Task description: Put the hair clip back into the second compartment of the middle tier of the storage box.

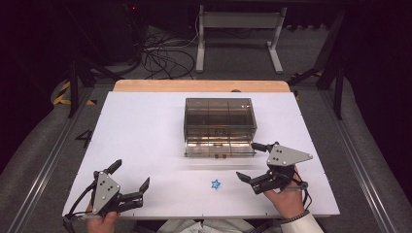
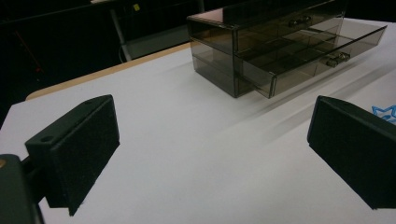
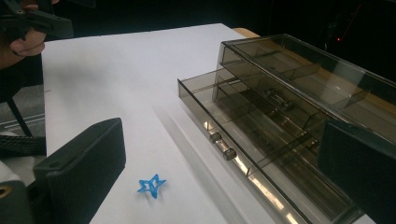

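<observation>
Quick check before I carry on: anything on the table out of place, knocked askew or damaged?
Nothing damaged or spilled. The smoked drawer box sits square, its lower drawer pulled partly open, apparently empty. A small blue star lies loose on the white table in front. Both tools, left and right, are open and empty.

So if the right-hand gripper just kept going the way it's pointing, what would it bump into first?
Probably the pulled-out bottom drawer of the smoky clear drawer box. The right gripper, jaws wide open, faces it across bare white table; the blue star lies off to one side. Depth is hard to judge.
</observation>
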